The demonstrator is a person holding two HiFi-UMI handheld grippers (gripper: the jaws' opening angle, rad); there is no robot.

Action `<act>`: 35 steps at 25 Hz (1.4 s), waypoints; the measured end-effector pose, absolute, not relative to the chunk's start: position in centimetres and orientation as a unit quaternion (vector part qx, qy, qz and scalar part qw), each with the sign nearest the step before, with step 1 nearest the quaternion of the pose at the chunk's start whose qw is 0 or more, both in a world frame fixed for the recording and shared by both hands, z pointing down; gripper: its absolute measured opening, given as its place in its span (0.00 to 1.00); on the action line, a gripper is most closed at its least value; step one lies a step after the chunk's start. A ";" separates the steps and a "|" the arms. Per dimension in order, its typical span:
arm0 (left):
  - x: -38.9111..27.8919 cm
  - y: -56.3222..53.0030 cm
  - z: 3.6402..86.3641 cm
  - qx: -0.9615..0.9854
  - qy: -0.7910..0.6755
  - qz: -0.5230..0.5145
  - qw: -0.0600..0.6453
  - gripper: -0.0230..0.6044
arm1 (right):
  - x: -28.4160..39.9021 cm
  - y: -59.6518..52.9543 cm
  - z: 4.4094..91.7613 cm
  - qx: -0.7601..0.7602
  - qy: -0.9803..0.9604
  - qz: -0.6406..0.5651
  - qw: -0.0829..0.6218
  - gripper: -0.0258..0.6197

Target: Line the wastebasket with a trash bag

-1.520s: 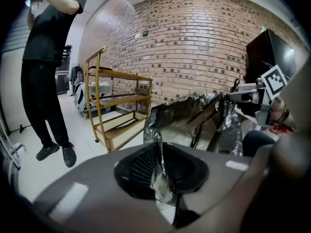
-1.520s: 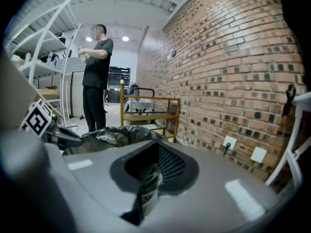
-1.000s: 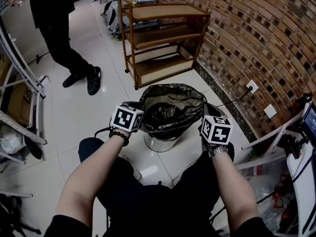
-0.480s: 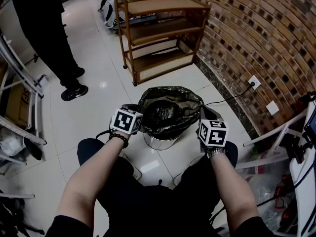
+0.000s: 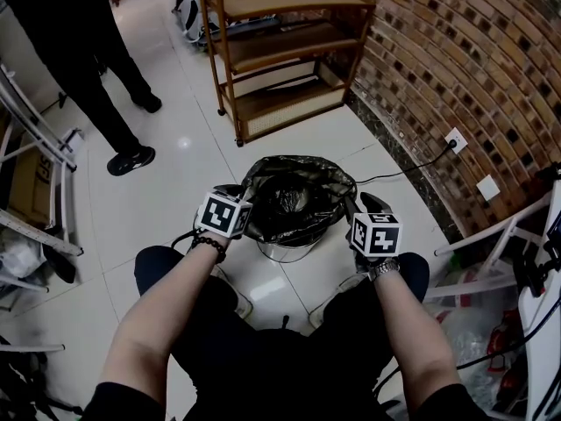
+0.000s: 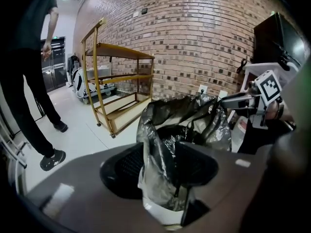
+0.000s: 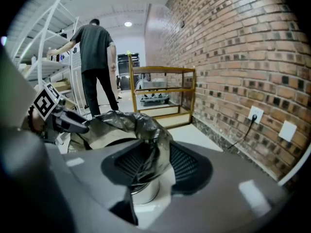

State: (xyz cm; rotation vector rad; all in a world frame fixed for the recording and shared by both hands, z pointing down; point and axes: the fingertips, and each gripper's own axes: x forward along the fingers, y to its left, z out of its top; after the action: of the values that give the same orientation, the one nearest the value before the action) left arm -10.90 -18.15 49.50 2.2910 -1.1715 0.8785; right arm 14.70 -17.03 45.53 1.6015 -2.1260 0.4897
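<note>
A black trash bag (image 5: 294, 202) sits in the round metal wastebasket (image 5: 282, 251) on the floor, its mouth spread wide. My left gripper (image 5: 250, 219) is at the bag's left rim and my right gripper (image 5: 349, 212) at its right rim. In the left gripper view the bag's edge (image 6: 160, 149) hangs loosely between the pads of the left gripper (image 6: 158, 166), with gaps on both sides. The right gripper (image 7: 155, 164) likewise has bag film (image 7: 150, 144) between its parted pads, above the wastebasket (image 7: 145, 191). Both pairs of jaws have just been opening.
A wooden three-shelf rack (image 5: 280, 51) stands behind the basket by the brick wall. A person in black (image 5: 88, 68) stands at the back left. A wall socket with a cable (image 5: 453, 139) is at right. White metal frames (image 5: 39, 147) (image 5: 491, 244) flank both sides.
Both grippers have sunk with the bag's rim, which now lies lower around the basket. The person in black has shifted position at the back left.
</note>
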 end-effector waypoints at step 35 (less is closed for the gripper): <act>-9.6 -19.9 57.6 0.786 -0.371 0.381 0.315 0.48 | 16.2 -17.9 53.8 0.516 -0.712 0.351 0.322 0.32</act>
State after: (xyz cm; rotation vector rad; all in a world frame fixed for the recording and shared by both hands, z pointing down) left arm -9.64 -19.95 57.64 2.0714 -0.9767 1.0032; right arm 16.15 -17.90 53.81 1.3558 -1.8691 0.9208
